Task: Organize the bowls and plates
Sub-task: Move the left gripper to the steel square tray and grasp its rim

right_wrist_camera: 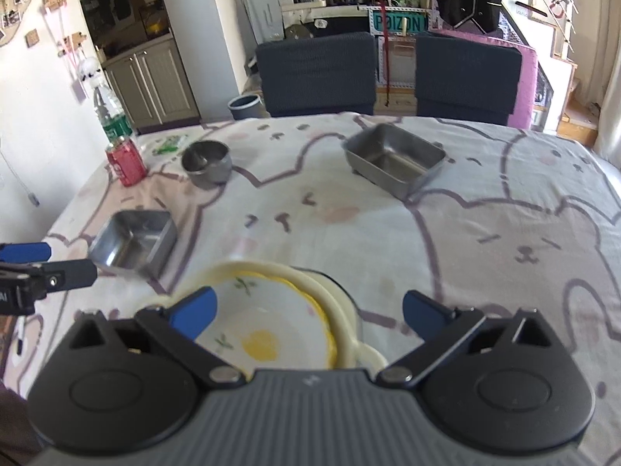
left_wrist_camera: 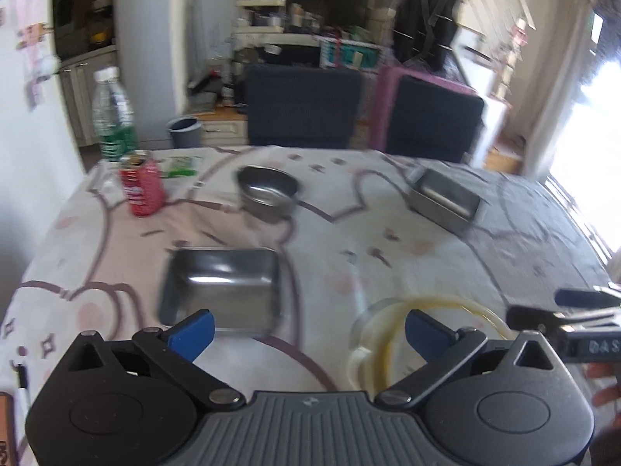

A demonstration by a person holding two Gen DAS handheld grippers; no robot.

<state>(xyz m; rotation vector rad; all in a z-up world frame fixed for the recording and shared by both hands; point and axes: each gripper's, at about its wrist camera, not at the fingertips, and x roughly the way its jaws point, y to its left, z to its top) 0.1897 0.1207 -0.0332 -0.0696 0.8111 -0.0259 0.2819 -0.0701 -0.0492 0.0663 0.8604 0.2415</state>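
Bear-print tablecloth [right_wrist_camera: 446, 233] covers the table, w/ two dark chairs [right_wrist_camera: 318, 73] behind its far edge and a grey bin [right_wrist_camera: 245, 106] on the floor past them. Your right gripper [right_wrist_camera: 308, 310] hangs over the near edge, blue pads spread wide, nothing pinched; between and below them sits the white plate w/ a yellow yolk motif [right_wrist_camera: 268, 330], resting inside a cream-rimmed plate [right_wrist_camera: 341, 310]. Neither pad touches that stack. From the stack, right-wrist view: small square steel tray [right_wrist_camera: 134, 242] at 10 o'clock, nearby; round steel bowl [right_wrist_camera: 207, 163] at 11 o'clock, farther back; long steel tray [right_wrist_camera: 394, 159] at 1 o'clock, well apart from the others. Red can [right_wrist_camera: 126, 165] stands upright at the bowl's 9 o'clock, w/ a clear water bottle [right_wrist_camera: 112, 116] just behind it. Your left gripper [left_wrist_camera: 308, 330] is likewise spread wide and empty; in its blurred view the square tray lies just beyond the left pad, the cream rim at the right pad's side. The two tools are side by side: left one's fingers enter the right-wrist view at 9 o'clock, right one's enter the left-wrist view at 3 o'clock. A marker pen [left_wrist_camera: 22, 382] lies at the left-wrist view's 8 o'clock edge.
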